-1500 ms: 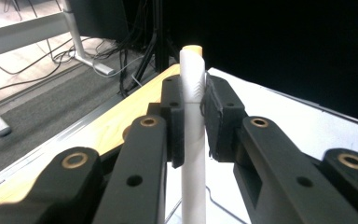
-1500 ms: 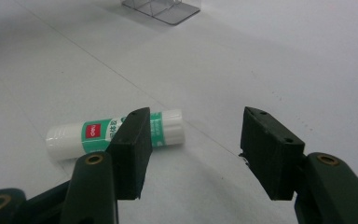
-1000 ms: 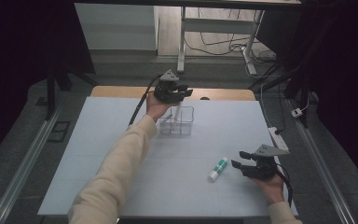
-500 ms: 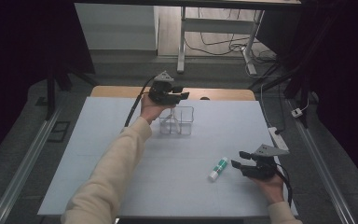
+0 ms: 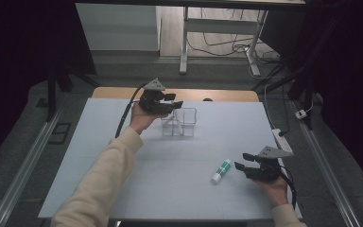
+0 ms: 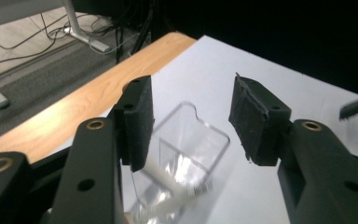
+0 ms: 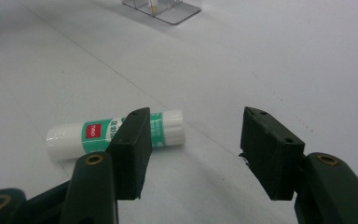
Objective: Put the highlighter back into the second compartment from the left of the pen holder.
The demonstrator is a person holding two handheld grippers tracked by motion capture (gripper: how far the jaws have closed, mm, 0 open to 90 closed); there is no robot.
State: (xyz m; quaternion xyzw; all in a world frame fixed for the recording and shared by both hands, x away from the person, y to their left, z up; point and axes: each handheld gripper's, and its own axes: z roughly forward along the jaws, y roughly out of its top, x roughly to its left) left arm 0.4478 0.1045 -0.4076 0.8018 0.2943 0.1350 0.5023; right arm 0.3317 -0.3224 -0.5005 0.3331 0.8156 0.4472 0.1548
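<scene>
My right gripper (image 5: pixel 246 161) hovers with jaws wide, just beside a glue stick (image 5: pixel 221 171) lying flat on the white table (image 5: pixel 99 156). It looks light, hard and slick, likely to roll; I'd pinch mid-barrel. My left gripper (image 5: pixel 169 100), also spread, hangs above a clear box (image 5: pixel 185 122).

A white tabletop (image 5: pixel 123 142) with a wooden strip (image 5: pixel 217 94) along its far edge stands in a dim room. Grey carpet (image 5: pixel 23 151) lies on both sides, crossed by metal rails (image 5: pixel 28 161) on the left and right. Beyond the table the floor (image 5: pixel 208 28) is pale and better lit; a desk frame with white legs (image 5: pixel 184 42) stands there, with loose black cables (image 5: pixel 227 45) around it. A white power strip (image 5: pixel 283 139) lies near the table's right edge. The sides of the room are dark.
</scene>
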